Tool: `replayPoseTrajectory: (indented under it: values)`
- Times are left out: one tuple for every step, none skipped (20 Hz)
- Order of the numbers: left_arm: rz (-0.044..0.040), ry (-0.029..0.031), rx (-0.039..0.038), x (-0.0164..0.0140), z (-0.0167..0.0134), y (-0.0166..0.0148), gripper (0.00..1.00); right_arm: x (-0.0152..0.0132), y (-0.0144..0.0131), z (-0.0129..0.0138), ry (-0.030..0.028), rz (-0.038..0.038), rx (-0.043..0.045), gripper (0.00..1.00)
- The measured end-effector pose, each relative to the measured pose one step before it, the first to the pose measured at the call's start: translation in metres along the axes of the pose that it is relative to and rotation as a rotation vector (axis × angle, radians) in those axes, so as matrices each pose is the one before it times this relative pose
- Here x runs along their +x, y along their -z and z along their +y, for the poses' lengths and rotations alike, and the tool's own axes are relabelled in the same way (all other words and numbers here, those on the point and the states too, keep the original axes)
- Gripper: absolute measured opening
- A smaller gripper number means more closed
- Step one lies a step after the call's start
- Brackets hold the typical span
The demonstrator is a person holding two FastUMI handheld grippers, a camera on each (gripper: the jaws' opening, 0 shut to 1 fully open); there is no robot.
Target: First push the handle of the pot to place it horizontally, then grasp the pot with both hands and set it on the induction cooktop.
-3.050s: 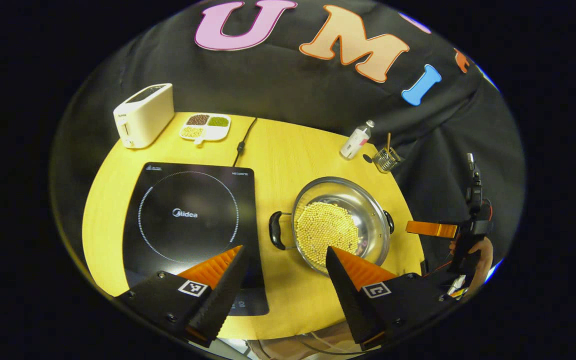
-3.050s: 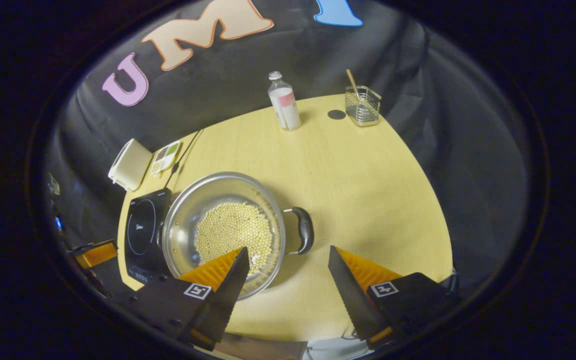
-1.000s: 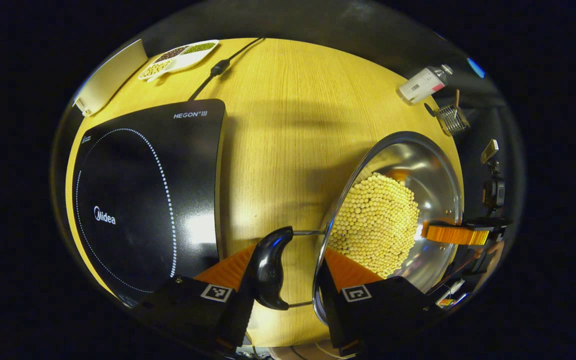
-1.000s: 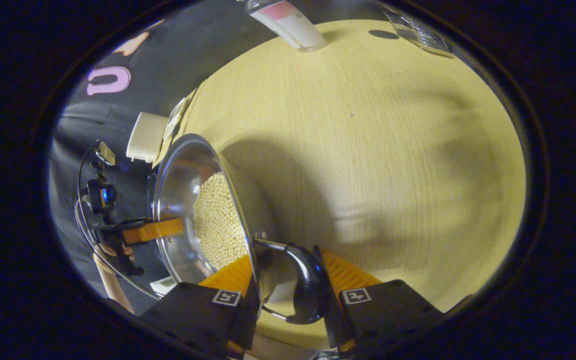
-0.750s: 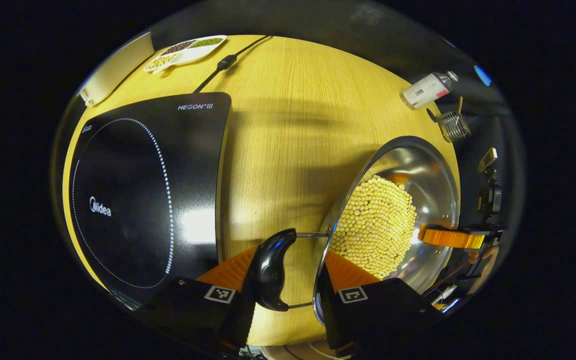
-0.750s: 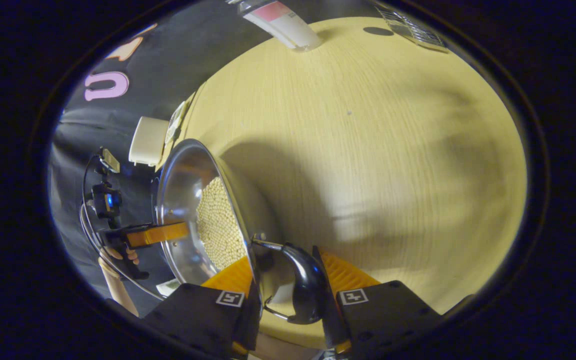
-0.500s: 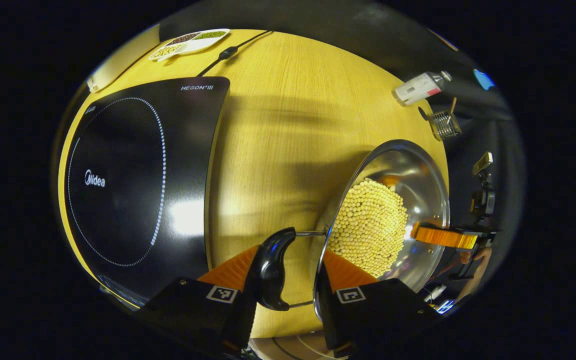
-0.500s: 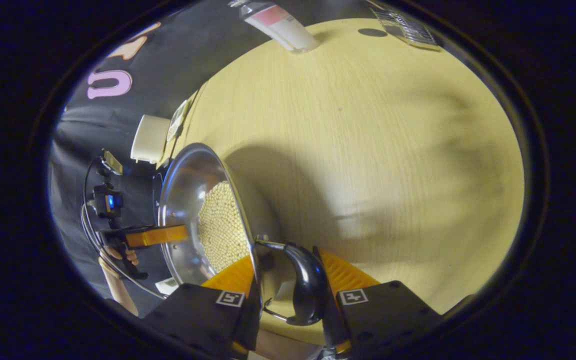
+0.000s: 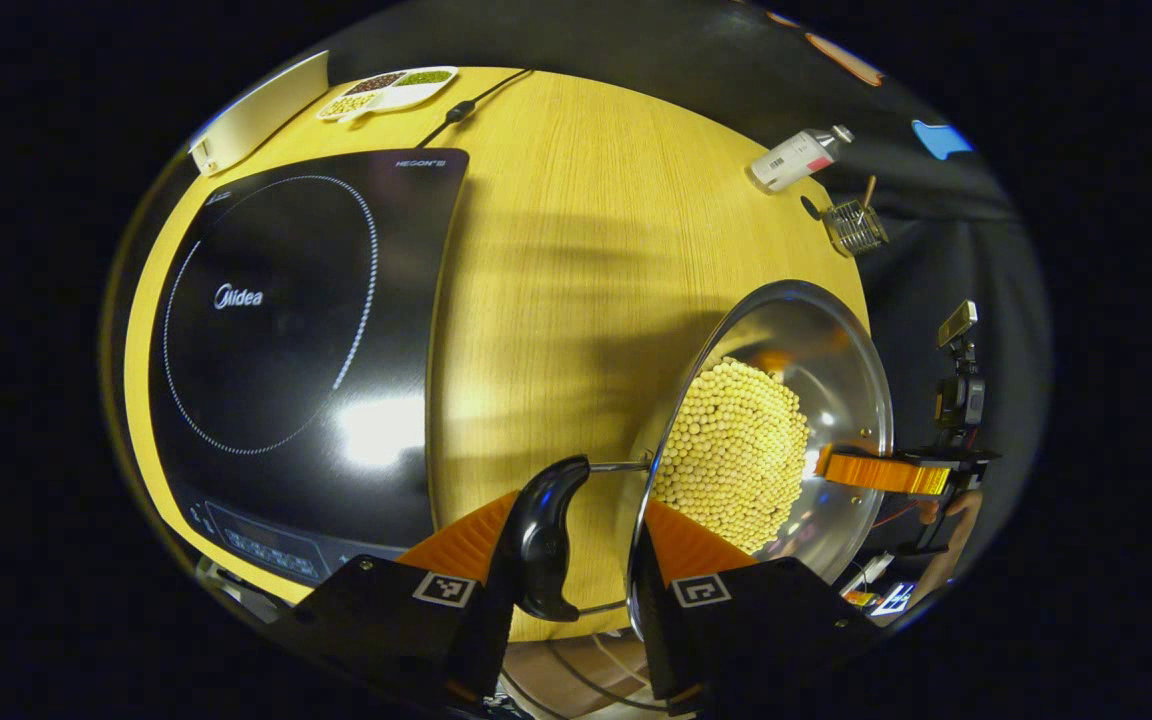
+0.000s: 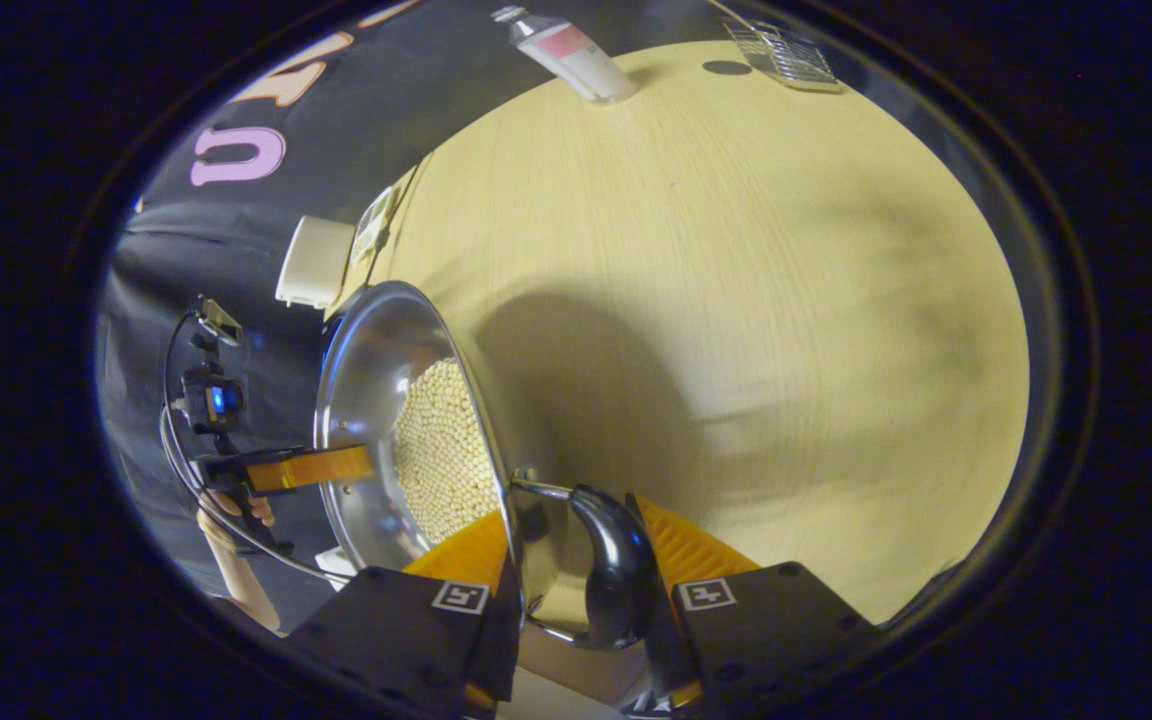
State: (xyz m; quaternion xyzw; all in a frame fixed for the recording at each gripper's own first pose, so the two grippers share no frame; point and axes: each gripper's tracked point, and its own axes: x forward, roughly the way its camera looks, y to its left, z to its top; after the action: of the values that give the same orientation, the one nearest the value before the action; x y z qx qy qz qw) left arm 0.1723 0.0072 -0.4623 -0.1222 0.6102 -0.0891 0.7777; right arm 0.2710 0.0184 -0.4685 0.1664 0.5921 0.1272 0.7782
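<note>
The pot (image 9: 796, 350), holding pale beans (image 9: 736, 450), is right of the cooktop (image 9: 286, 330) over the table (image 9: 576, 250). The left gripper (image 9: 566, 560) is clamped on one black handle (image 9: 541, 535); the right gripper (image 10: 576, 570) on the other handle (image 10: 611, 560). A bottle (image 9: 791, 160) and a wire basket (image 9: 854, 226) stand well beyond.

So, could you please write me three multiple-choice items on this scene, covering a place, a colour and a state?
1. Where does the cooktop lie, seen from the left tongs?
A. left of the pot
B. right of the pot
C. under the pot

2. What colour are the pot handles?
A. red
B. black
C. white

3. What is in the pot?
A. water
B. nothing
C. pale round beans

Answers: 1 A, the pot is at its right; 2 B, both handles are glossy black; 3 C, beans cover the bottom.
</note>
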Motion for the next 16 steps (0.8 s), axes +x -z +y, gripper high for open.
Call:
replayPoseTrajectory:
  values:
    - [-0.00067, -0.0031, -0.00421, -0.00025, -0.0001, -0.00024, 0.6, -0.0006, -0.00083, -0.00117, -0.00274, 0.00437, 0.00016, 0.48]
    - [-0.00932, -0.00263, -0.00185, 0.0003, -0.00086, -0.00119, 0.57, 0.00117, -0.00137, -0.00154, -0.00366, 0.00222, -0.0012, 0.48]
    - [-0.00752, -0.00282, -0.00026, 0.0003, 0.00005, -0.00096, 0.6, -0.00016, -0.00083, -0.00216, -0.0023, -0.00002, -0.00094, 0.48]
    - [-0.01021, -0.00163, 0.00147, 0.00098, -0.00037, 0.00122, 0.57, -0.00251, -0.00243, -0.00097, -0.00252, -0.00452, -0.00237, 0.48]
    - [-0.00964, -0.00057, 0.00125, -0.00077, -0.00069, 0.00119, 0.57, -0.00128, -0.00192, 0.00007, -0.00051, -0.00301, -0.00458, 0.48]
    - [-0.00624, 0.00163, 0.00222, -0.00142, 0.00061, 0.00009, 0.57, -0.00059, -0.00155, 0.00043, -0.00118, -0.00488, -0.00603, 0.48]
    - [-0.00684, 0.00321, 0.00011, 0.00072, 0.00034, 0.00042, 0.57, 0.0006, 0.00108, 0.00133, -0.00144, -0.00436, -0.00675, 0.48]
    - [-0.00531, 0.00371, 0.00032, -0.00003, 0.00035, -0.00041, 0.57, 0.00015, -0.00083, 0.0005, 0.00044, -0.00143, -0.00505, 0.48]
    - [-0.00641, 0.0024, 0.00157, -0.00031, 0.00186, -0.00024, 0.57, -0.00006, 0.00393, 0.00182, 0.0014, -0.00416, -0.00415, 0.48]
    - [-0.00489, 0.0014, 0.00136, -0.00097, 0.00017, -0.00023, 0.59, 0.00022, 0.00023, 0.001, 0.00097, -0.00664, -0.00509, 0.48]
    - [-0.00474, 0.00062, 0.00078, 0.00084, 0.0, 0.00043, 0.57, -0.00018, 0.00195, 0.00049, 0.00132, -0.0035, -0.00018, 0.48]
    - [-0.00307, 0.00048, 0.00225, -0.00047, 0.00123, -0.00047, 0.57, -0.00051, -0.00098, -0.00023, -0.0001, -0.00374, 0.00135, 0.48]
    - [-0.00244, -0.00015, 0.00158, -0.00059, 0.00098, -0.00059, 0.57, -0.00149, -0.00107, -0.00064, 0.00015, -0.00235, 0.0017, 0.48]
    - [-0.00374, -0.00004, 0.00612, 0.00033, -0.00068, -0.00083, 0.57, -0.00027, -0.0009, -0.00048, -0.00049, -0.00094, 0.00321, 0.48]
    - [-0.00185, -0.00078, 0.00302, 0.00009, 0.00036, -0.00027, 0.57, 0.0002, 0.00237, -0.00002, -0.00001, 0.00071, 0.00142, 0.48]
    - [-0.00115, -0.00077, 0.00472, -0.00162, 0.00029, -0.00074, 0.59, 0.00091, -0.00083, -0.0011, -0.00034, 0.00028, 0.00125, 0.48]
